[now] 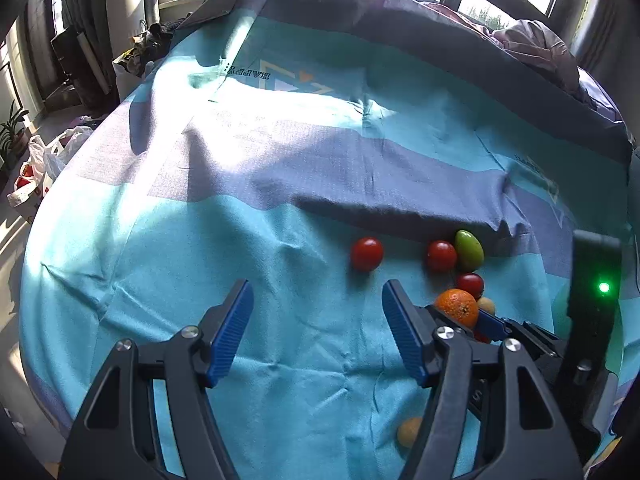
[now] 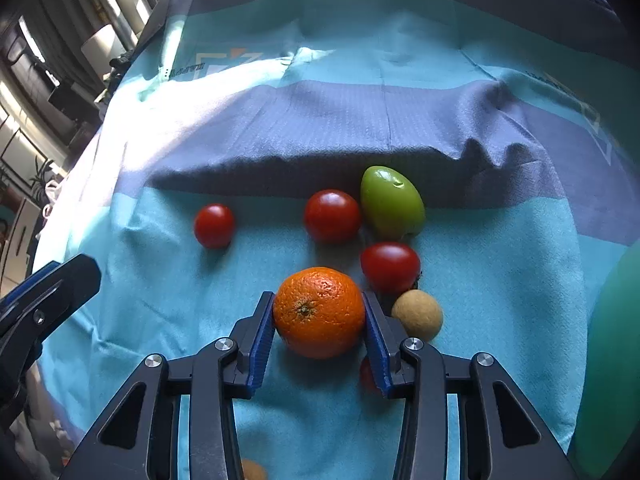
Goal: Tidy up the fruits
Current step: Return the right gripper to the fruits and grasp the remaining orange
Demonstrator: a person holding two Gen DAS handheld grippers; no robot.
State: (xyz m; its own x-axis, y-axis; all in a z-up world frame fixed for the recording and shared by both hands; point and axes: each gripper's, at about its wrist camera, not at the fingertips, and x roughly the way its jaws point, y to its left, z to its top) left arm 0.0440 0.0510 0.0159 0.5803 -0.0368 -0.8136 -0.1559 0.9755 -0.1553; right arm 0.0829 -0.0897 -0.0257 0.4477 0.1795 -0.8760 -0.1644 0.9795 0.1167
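Right gripper (image 2: 319, 312) jaws clenched on the orange (image 2: 319, 312); left gripper (image 1: 317, 303) jaws released — gripping nothing.

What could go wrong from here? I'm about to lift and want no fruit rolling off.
The right gripper pinches the orange only at its round sides, so it may slip out when lifted. The right finger sits close to a red tomato and a tan round fruit; moving could nudge them. The cloth is wrinkled, so a knocked fruit might roll.
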